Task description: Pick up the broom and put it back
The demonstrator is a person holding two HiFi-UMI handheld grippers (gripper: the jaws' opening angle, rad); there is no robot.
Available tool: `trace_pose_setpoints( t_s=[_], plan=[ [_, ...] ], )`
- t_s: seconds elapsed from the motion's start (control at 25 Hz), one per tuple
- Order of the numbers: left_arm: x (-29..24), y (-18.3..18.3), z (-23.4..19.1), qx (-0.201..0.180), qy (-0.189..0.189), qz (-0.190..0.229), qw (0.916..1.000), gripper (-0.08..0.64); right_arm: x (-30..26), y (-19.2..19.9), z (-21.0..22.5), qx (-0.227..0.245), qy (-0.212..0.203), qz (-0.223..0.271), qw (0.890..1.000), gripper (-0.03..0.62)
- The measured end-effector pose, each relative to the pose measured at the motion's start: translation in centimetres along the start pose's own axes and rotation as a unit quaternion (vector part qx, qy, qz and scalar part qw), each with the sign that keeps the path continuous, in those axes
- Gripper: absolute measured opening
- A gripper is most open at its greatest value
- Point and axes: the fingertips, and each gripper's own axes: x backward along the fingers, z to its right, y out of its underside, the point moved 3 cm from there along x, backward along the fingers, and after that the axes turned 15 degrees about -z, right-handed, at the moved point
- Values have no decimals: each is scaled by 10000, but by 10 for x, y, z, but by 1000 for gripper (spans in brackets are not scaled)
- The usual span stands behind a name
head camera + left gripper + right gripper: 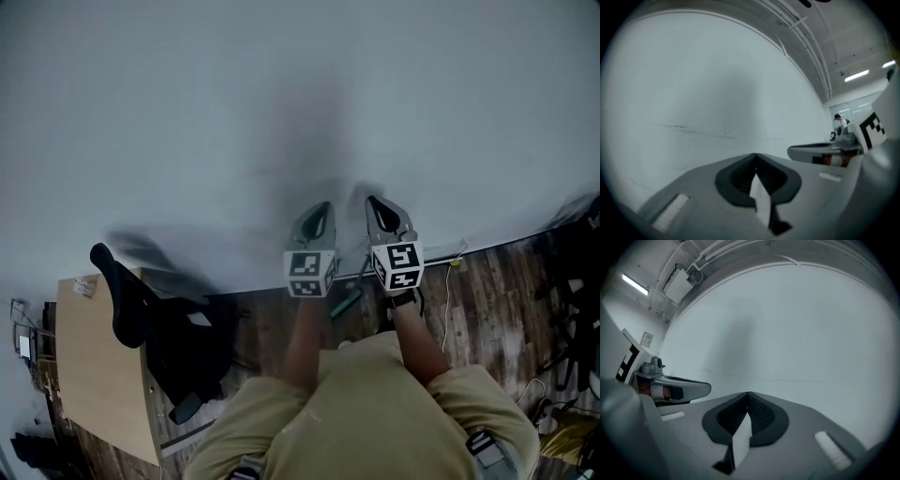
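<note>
Jaws meet empty: left gripper [755,156], right gripper [748,394].

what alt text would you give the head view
Seen from above, a person holds the left gripper and right gripper side by side toward a white wall, both shut and empty. Below are a wood floor, a desk and a black chair.

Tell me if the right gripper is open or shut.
The right gripper is shut: in its own view the jaws meet at their tips with nothing between them; only the white wall lies ahead.
</note>
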Motion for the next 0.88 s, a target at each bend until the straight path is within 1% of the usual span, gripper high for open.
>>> trace_pose_setpoints(
  t_s=[0.2, 0.36, 0.68, 0.88],
  plan=[
    [7, -1, -12, 68, -55, 111, 9999, 3, -3, -9, -17, 63, -103, 37, 9999, 6],
    [15, 3, -12, 168, -81, 138, 9997, 3, 6, -11, -20, 56, -81, 83, 9999, 6],
    [21, 35, -28, 480, -100, 44, 9988, 3, 0, 14, -37, 32, -110, -160, 9998, 6],
    [15, 49, -56, 417, 80, 231, 9988, 3, -23, 26, -51, -68, -36, -185, 9998, 5]
  ],
)
